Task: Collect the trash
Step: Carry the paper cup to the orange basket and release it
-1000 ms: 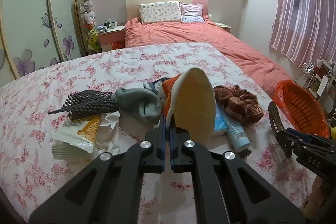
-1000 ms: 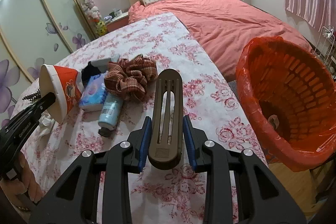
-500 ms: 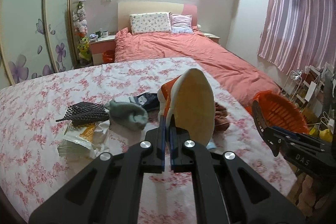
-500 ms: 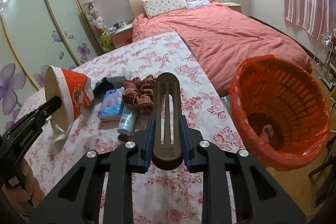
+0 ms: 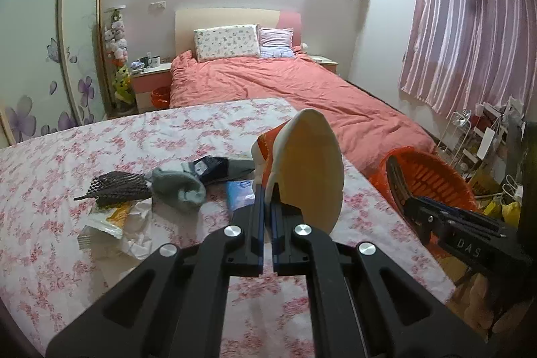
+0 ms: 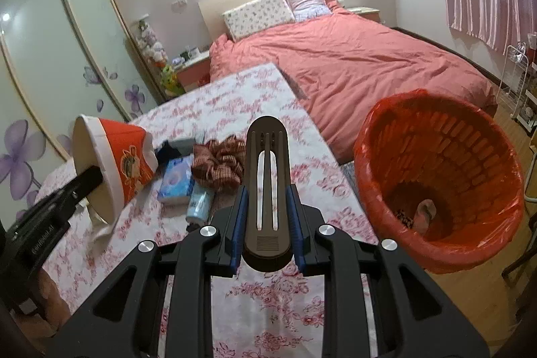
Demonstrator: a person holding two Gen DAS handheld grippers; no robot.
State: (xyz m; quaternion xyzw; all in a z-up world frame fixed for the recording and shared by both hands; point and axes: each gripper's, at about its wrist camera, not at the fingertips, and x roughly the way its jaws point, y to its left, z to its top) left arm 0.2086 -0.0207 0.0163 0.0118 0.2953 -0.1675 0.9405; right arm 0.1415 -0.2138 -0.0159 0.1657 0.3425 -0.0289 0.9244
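Cup (image 6: 114,163), orange-white, perhaps paper, tilted

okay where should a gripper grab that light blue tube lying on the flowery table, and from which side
Grip the light blue tube across the middle of its round body, coming down from above. It lies flat, free on its near side, with the tissue pack beside it.

The paper cup (image 5: 310,170) hides the scrunchie; the tube's (image 6: 198,205) label is unreadably blurred.
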